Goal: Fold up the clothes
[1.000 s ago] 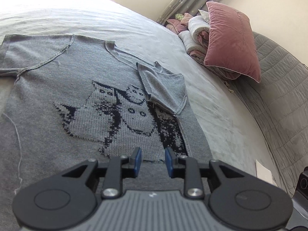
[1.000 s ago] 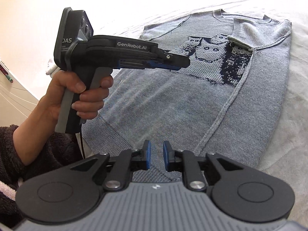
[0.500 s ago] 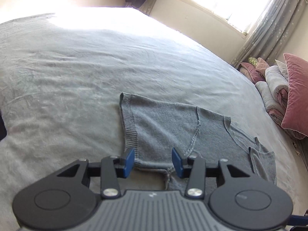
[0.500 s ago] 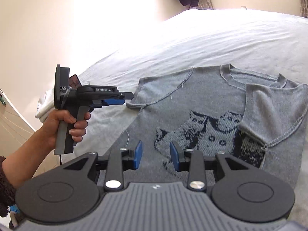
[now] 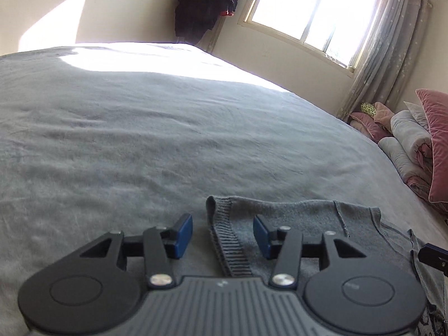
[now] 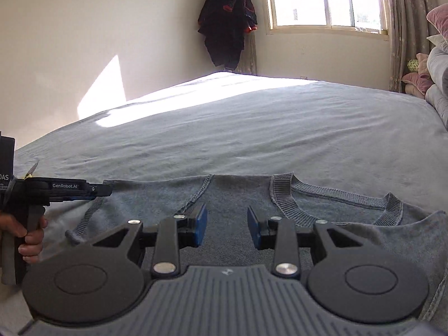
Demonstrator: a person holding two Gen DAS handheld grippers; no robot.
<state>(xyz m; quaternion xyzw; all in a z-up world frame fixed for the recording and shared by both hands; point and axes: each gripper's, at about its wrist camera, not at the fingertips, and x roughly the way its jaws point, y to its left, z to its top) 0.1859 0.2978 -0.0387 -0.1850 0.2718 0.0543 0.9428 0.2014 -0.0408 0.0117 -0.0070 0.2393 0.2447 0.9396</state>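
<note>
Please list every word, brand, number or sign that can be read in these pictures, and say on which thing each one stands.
"GenRobot.AI": white letters on the side of the left gripper, seen in the right wrist view.
"DAS": white letters on the black block at the back of that gripper; cut off by the picture's edge, so it may be only part of a word.
Smaller print under "DAS": too small to read.
Grey sweater: no text visible.

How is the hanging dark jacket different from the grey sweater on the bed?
The dark jacket hangs upright in the corner by the window; the grey sweater lies flat on the bed. The jacket is black with red patches; the sweater is plain grey knit with ribbed edges. Both are clothes.
</note>
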